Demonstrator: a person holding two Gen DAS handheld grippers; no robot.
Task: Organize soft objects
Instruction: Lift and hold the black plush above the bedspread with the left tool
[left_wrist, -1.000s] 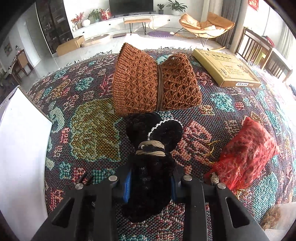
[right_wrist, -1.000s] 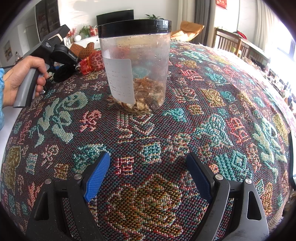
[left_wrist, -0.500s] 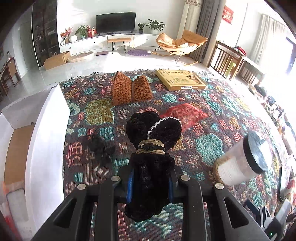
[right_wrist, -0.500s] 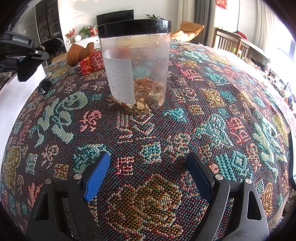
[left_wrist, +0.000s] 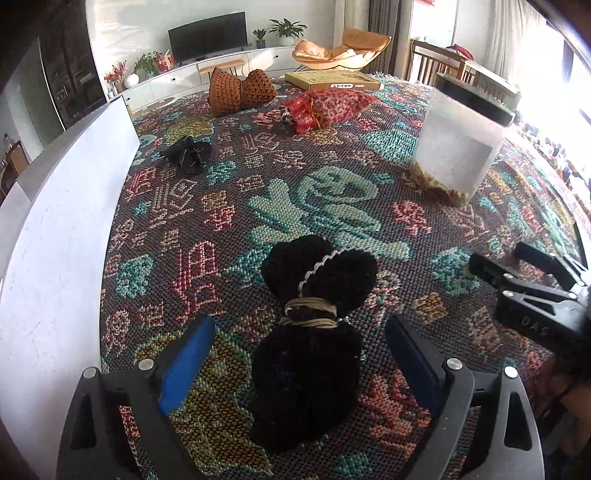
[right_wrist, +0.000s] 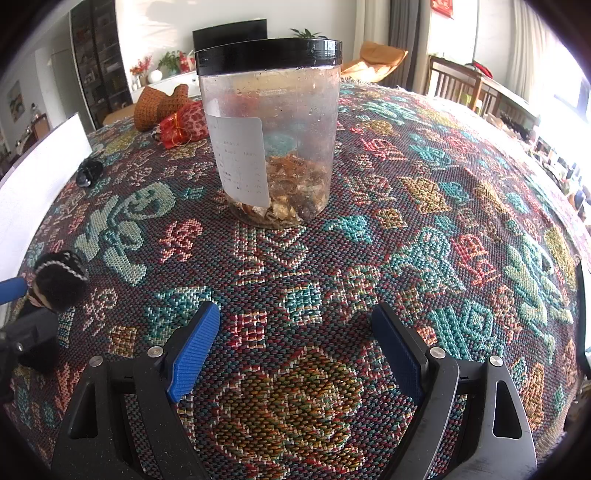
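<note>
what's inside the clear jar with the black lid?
The clear jar holds a low layer of brownish, amber dried pieces at the bottom; the rest looks empty. Its white label hides part of the contents, and what the pieces are can't be told.

Left gripper (left_wrist: 299, 354) jaws just opened; right gripper (right_wrist: 295, 343) jaws apart.

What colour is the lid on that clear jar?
Black. The jar's lid shows best in the right wrist view.

clear plastic jar (right_wrist: 271, 144) with black lid stood upright on patterned woven cloth (right_wrist: 424, 229); flat yellow box (left_wrist: 332, 80) lay at far edge.
</note>
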